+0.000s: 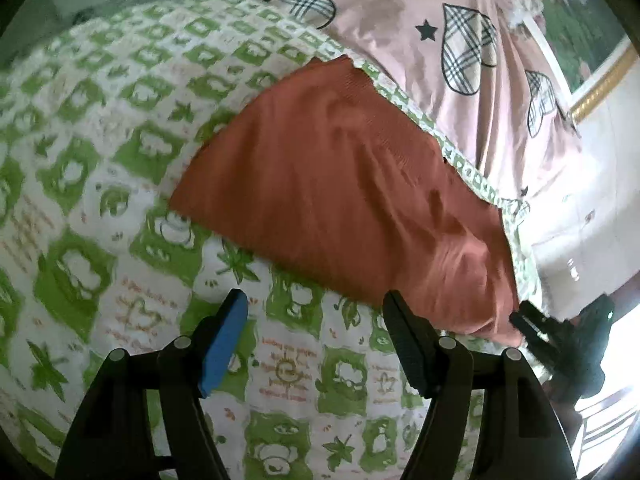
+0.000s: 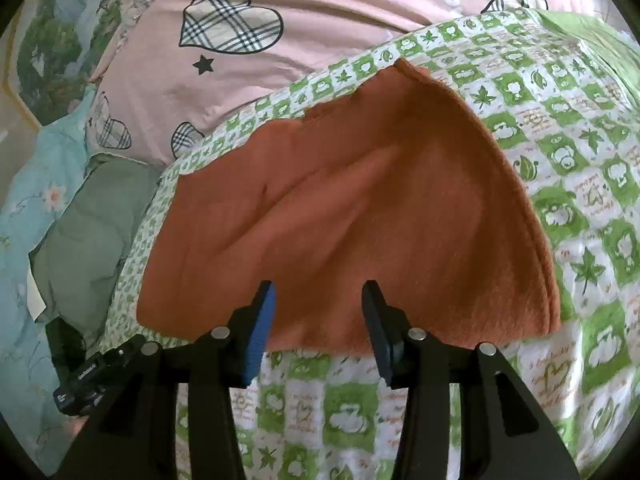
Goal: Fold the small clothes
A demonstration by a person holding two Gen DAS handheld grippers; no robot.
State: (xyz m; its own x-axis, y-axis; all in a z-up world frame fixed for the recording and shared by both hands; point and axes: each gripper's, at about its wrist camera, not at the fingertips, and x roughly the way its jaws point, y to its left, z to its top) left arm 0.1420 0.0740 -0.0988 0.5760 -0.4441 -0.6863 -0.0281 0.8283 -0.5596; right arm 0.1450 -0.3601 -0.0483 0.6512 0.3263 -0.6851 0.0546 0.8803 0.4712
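A rust-orange garment lies folded on a green-and-white patterned blanket. It also shows in the right wrist view as a flat shape with a creased middle. My left gripper is open and empty, hovering over the blanket just short of the garment's near edge. My right gripper is open and empty, with its fingertips above the garment's near edge. The right gripper shows in the left wrist view at the garment's right end.
A pink quilt with plaid hearts lies beyond the blanket. A grey-green pillow and light blue floral bedding lie to the left. The left gripper's body shows low left. A gold-framed picture hangs on the right.
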